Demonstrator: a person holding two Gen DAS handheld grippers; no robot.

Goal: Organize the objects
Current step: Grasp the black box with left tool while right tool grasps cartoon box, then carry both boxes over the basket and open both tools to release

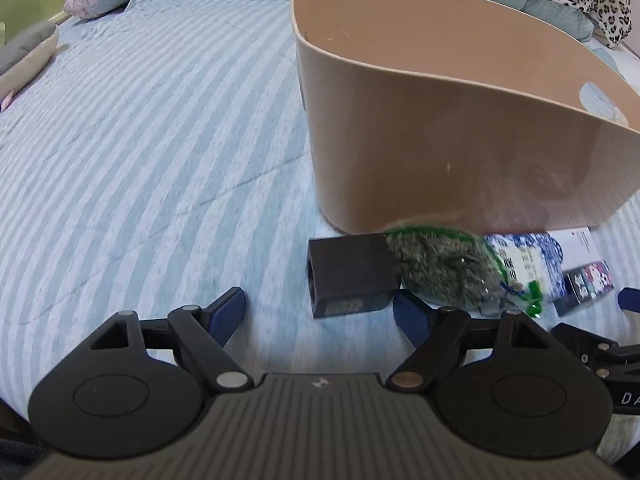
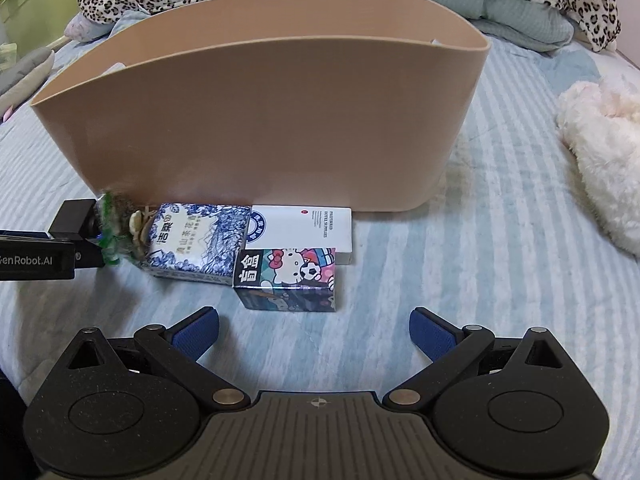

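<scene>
Since every item lies on the striped quilt [image 2: 460, 264] against the smooth tan plastic bin [image 2: 260, 128], sorting looks unstarted: matte black box [image 1: 352, 276], crinkly green-trimmed packet [image 1: 448, 276], blue-and-white carton [image 2: 196, 244], white box [image 2: 316, 228], glossy cartoon box [image 2: 288, 280]. Left gripper [image 1: 320, 312] and right gripper [image 2: 316, 332] are spread, empty.

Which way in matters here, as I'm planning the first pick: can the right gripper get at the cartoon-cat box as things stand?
Probably yes. The right gripper is open, and the cartoon-cat box lies just ahead with only bare bedspread between. The white box behind it may crowd a deep grasp.
</scene>
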